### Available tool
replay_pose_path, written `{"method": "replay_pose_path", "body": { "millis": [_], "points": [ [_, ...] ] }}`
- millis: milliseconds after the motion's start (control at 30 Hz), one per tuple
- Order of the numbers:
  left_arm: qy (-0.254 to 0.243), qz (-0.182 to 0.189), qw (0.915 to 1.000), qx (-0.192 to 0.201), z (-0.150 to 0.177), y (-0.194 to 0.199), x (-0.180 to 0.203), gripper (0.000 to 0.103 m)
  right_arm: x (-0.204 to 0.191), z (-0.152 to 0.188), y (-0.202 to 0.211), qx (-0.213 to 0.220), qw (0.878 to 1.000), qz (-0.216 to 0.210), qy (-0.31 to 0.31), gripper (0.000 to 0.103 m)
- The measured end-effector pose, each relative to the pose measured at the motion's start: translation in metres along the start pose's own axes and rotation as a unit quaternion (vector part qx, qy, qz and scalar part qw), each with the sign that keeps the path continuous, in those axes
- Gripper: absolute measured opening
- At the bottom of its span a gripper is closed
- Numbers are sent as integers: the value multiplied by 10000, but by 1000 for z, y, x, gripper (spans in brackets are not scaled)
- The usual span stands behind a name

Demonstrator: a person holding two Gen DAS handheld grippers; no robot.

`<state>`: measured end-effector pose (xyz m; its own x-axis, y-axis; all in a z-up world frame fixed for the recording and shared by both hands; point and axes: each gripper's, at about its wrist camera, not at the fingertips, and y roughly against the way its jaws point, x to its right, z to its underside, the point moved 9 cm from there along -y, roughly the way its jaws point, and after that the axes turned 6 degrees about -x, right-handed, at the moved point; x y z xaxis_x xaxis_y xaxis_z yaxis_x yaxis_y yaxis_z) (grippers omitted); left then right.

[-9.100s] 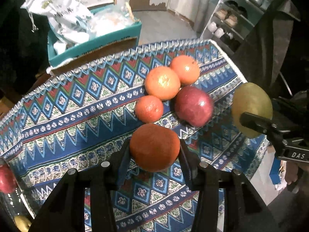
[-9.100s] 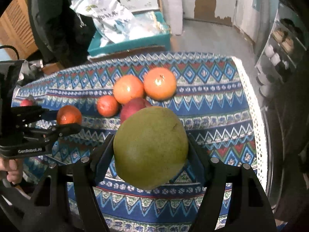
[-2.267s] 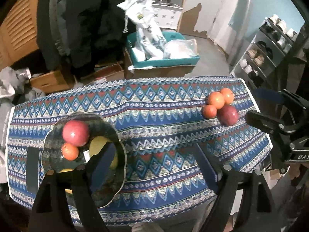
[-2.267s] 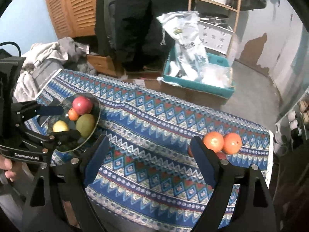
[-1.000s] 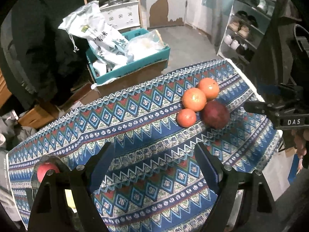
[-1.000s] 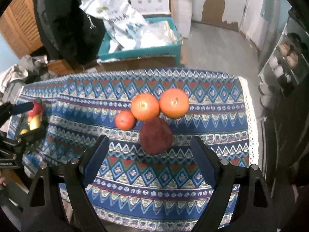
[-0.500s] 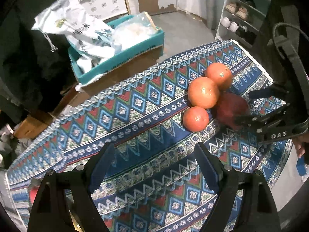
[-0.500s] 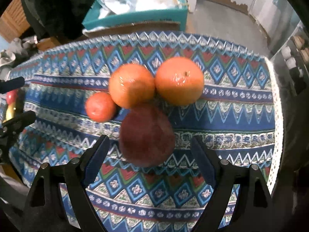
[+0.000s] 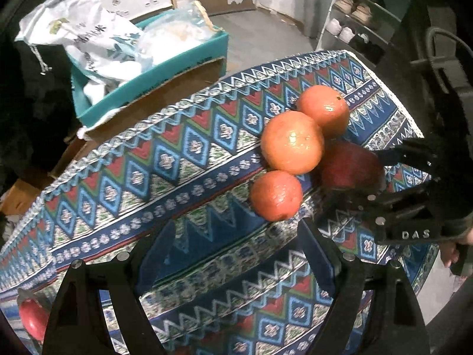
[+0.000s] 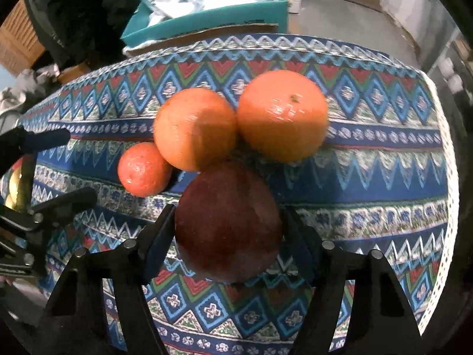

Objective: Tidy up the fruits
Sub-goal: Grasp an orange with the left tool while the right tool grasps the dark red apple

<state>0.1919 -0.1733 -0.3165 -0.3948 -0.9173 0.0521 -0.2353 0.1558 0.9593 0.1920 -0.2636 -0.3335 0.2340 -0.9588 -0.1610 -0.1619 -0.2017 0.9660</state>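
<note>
A dark red apple (image 10: pixel 227 222) lies on the patterned cloth between the fingers of my right gripper (image 10: pixel 227 230), whose jaws stand close on both its sides. It also shows in the left wrist view (image 9: pixel 348 168). Two large oranges (image 10: pixel 195 130) (image 10: pixel 280 115) and a small orange (image 10: pixel 143 168) lie touching just behind it. My left gripper (image 9: pixel 236 248) is open and empty, a short way in front of the small orange (image 9: pixel 276 195).
The table's right edge with white trim (image 10: pixel 446 177) is near the fruit. A teal box with bags (image 9: pixel 147 59) stands on the floor beyond the table. A red fruit (image 9: pixel 32 319) shows at the far left, low.
Both grippers moved in toward the fruit cluster. My right gripper's fingers have closed in around the red apple. The left gripper came nearer the small orange, still open.
</note>
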Motion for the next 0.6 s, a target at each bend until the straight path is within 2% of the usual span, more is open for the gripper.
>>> {"method": "replay_pose_path", "body": {
  "millis": [167, 333, 600],
  "points": [
    [84, 239, 9996, -89, -7, -14, 12, 86, 17, 5, 18, 237, 9993, 111, -280, 72],
    [127, 246, 9994, -187, -14, -28, 19, 86, 34, 3, 34, 418, 9979, 78, -479, 72],
    [292, 303, 9989, -213, -17, -42, 20, 86, 36, 4, 37, 468, 9974, 8, -554, 72]
  ]
}}
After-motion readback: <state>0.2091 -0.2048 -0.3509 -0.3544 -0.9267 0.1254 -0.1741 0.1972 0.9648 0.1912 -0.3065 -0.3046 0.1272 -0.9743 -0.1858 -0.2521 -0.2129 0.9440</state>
